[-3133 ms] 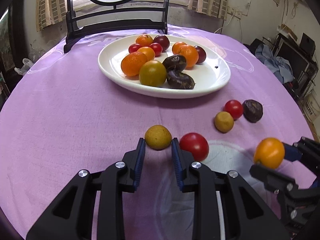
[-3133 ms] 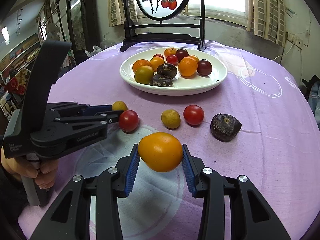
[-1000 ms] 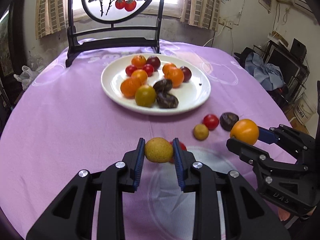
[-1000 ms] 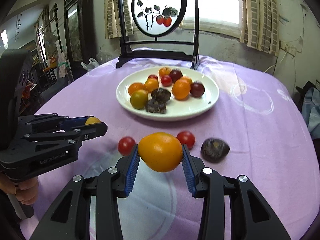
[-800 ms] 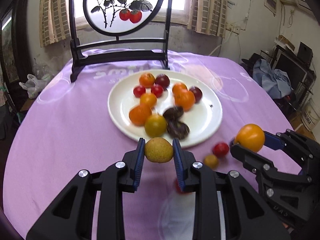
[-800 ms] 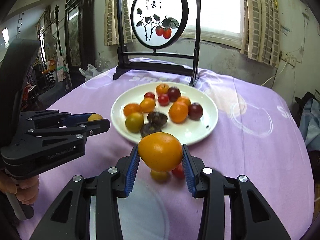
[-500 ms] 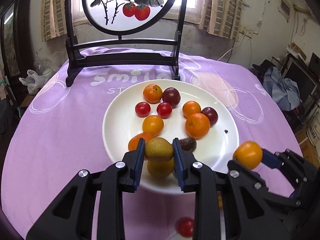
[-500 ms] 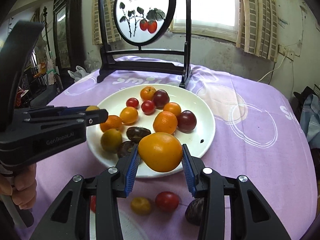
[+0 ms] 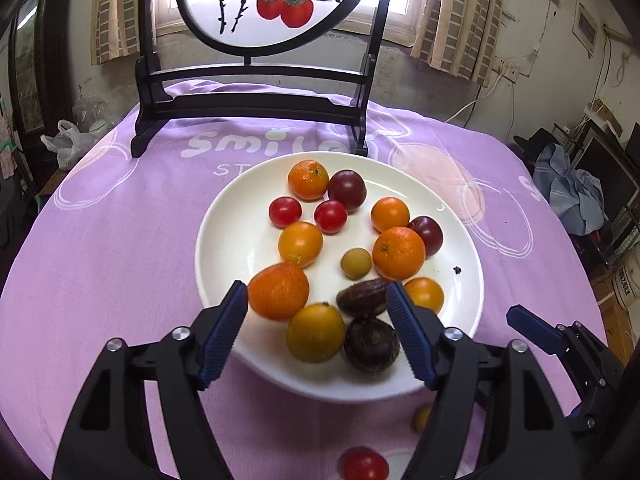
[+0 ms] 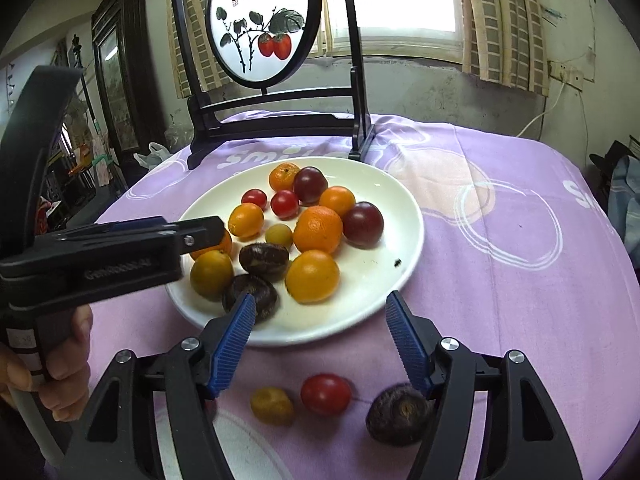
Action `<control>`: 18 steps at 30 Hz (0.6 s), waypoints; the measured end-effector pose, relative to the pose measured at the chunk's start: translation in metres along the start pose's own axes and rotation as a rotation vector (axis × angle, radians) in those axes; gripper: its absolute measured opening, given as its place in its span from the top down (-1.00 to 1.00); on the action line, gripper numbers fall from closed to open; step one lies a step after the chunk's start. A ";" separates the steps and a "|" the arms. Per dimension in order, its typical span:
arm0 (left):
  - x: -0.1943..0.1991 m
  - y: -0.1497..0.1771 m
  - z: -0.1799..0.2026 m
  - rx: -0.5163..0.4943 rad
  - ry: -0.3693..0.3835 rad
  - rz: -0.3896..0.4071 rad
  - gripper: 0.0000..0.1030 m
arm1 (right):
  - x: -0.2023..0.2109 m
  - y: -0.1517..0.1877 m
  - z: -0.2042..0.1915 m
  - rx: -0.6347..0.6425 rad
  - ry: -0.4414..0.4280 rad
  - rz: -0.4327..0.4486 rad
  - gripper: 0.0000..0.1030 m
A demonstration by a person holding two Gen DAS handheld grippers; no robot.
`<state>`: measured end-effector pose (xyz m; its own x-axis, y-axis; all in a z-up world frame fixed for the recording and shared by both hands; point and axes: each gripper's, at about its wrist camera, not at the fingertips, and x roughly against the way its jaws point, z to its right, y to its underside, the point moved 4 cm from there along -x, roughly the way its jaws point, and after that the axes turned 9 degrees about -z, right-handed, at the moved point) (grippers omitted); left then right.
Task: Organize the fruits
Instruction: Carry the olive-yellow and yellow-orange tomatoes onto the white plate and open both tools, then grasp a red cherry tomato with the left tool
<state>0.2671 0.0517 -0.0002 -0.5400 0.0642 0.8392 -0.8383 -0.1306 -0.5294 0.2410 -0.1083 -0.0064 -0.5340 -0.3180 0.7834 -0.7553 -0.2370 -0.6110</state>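
Left wrist view: your left gripper (image 9: 314, 328) hangs over the near rim of the glossy white plate (image 9: 224, 240), its ribbed blue pads (image 9: 222, 334) spreading apart with nothing pinched between them. The small, dull yellow-green fruit (image 9: 356, 263) lies loose on the plate, between a smooth orange tomato (image 9: 300, 243) and a dimpled tangerine (image 9: 398, 253). In the right wrist view your right gripper (image 10: 318, 338) is likewise opening and empty, above the plate's front edge; the round orange fruit (image 10: 312, 276) sits on the plate just beyond it, beside two wrinkled dark purple fruits (image 10: 264, 261). On the soft lilac tablecloth (image 10: 500, 280) below the right pads lie a yellow fruit (image 10: 272, 405), a shiny red tomato (image 10: 325, 394) and another shrivelled purple one (image 10: 398, 414).
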 end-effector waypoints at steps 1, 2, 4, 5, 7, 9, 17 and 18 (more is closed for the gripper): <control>0.004 0.003 0.000 0.000 0.002 0.003 -0.40 | 0.003 0.004 0.001 -0.004 0.001 -0.001 -0.33; 0.008 0.008 0.000 -0.005 0.000 0.005 -0.44 | 0.006 0.008 0.003 -0.008 0.001 -0.001 -0.34; 0.014 0.017 0.001 -0.016 0.000 0.009 -0.48 | 0.012 0.017 0.007 -0.018 0.002 -0.002 -0.34; 0.017 0.022 0.001 -0.019 0.002 0.010 -0.49 | 0.015 0.021 0.009 -0.025 0.003 -0.002 -0.35; 0.021 0.033 0.001 -0.024 0.009 0.006 -0.51 | 0.021 0.032 0.013 -0.037 0.002 -0.006 -0.37; 0.024 0.046 -0.001 -0.019 0.017 -0.003 -0.54 | 0.025 0.042 0.014 -0.038 0.003 -0.017 -0.38; 0.018 0.091 -0.004 -0.010 0.016 -0.059 -0.55 | 0.040 0.074 0.011 -0.028 0.011 -0.024 -0.38; 0.018 0.094 -0.004 -0.010 0.012 -0.059 -0.55 | 0.040 0.077 0.010 -0.026 0.010 -0.025 -0.38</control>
<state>0.1782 0.0449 -0.0358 -0.4901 0.0839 0.8676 -0.8696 -0.1165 -0.4799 0.1654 -0.1483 -0.0228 -0.5188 -0.3028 0.7995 -0.7780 -0.2203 -0.5883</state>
